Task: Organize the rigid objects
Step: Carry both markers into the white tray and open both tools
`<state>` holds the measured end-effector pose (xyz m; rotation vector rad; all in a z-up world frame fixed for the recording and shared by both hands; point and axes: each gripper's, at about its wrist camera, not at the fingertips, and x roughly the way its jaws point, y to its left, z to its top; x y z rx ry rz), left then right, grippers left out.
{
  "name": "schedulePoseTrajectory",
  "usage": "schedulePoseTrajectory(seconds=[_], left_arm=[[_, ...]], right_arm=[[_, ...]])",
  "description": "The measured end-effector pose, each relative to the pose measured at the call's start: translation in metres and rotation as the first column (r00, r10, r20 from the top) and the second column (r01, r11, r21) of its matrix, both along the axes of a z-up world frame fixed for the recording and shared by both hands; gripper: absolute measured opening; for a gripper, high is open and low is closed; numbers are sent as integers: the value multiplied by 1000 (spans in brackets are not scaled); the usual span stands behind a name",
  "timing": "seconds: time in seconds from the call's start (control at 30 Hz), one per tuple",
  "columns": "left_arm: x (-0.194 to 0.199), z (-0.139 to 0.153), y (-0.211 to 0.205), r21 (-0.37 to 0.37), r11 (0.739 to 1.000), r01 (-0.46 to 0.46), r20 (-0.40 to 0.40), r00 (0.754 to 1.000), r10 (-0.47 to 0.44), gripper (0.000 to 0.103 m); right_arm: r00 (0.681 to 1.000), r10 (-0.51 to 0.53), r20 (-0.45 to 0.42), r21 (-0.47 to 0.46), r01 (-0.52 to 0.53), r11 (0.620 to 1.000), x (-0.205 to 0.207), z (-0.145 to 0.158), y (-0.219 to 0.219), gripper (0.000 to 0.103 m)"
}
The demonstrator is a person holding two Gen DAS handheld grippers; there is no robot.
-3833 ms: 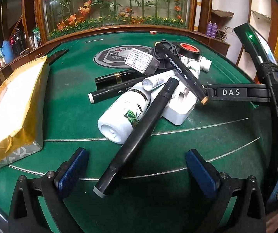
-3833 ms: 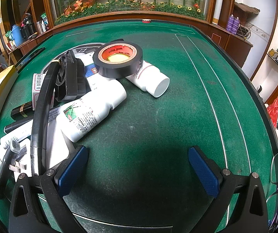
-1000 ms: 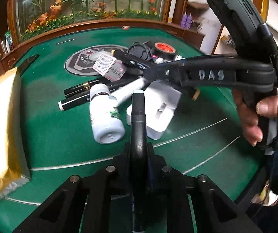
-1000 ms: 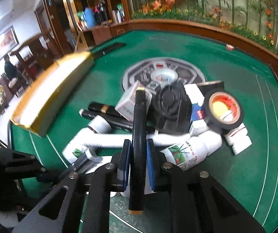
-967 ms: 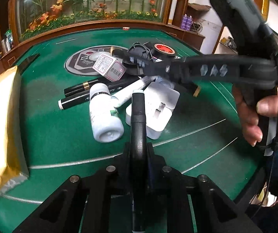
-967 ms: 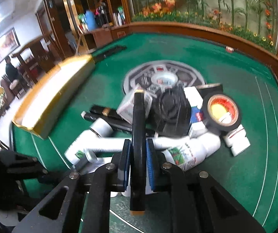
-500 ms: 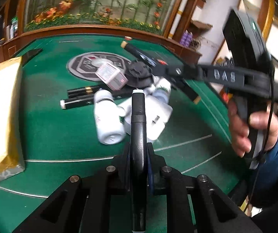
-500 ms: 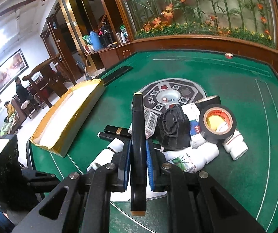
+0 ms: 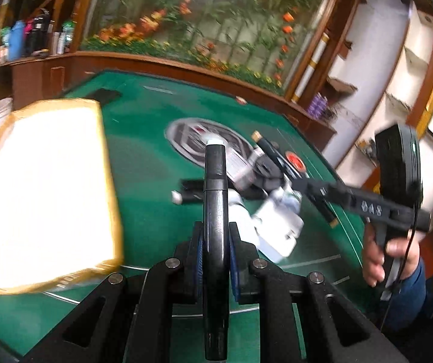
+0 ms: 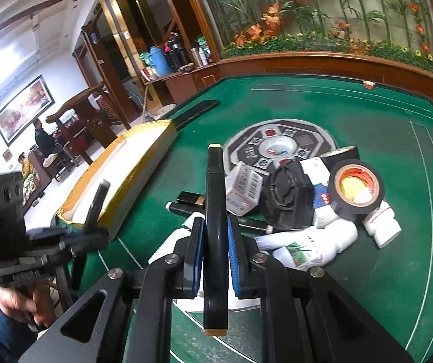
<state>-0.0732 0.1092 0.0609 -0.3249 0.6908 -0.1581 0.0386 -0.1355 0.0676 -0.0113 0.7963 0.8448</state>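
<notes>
Both hand-held grippers are pinching marker pens above a green felt card table (image 10: 367,115). Left gripper (image 9: 215,249) has its blue pads pressed tight on a black marker with a grey tip (image 9: 215,211), which runs lengthwise between the jaws and points away toward the table's round centre panel (image 9: 192,139). Right gripper (image 10: 215,252) is likewise clamped on a black marker with tan end caps (image 10: 215,211), held the same way, both ends sticking out past the pads.

On the felt between the two tools lies the remaining heap. Seen from the right wrist, it holds a roll of black tape with an orange core (image 10: 357,186), a small white pill bottle (image 10: 381,227) just beside the tape, a white spray bottle with a green leaf label (image 10: 310,246) lying on its side, a black round cap-like object (image 10: 289,196), a small barcode-printed box (image 10: 243,190), and two more dark pens (image 10: 192,204) lying flat. A white charger block (image 9: 280,227) shows in the left wrist view, blurred.

Along the table's left edge sits a long gold-wrapped box with a white inside (image 10: 125,175), well apart from the heap. A person's hand (image 9: 382,254) in a blue sleeve grips the right tool's handle.
</notes>
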Motion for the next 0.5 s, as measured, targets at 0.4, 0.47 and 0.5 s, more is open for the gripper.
schedulePoseTrajectory(seconds=[0.4,0.47,0.5], left_arm=[[-20,0,89,-15,979,-205,5,979,206,15],[-17,-5,99,-23,976,-215,-13,977,214,15],[-16,-7,103,-30,976,-216,-21,976,216,15]], right_arm=[[977,201,-75,46,-198,979,-31,8,63,14],[968,239,-72,50,-236,970,-40,16,83,14],[965,251,-72,50,-248,968,-42,20,93,14]])
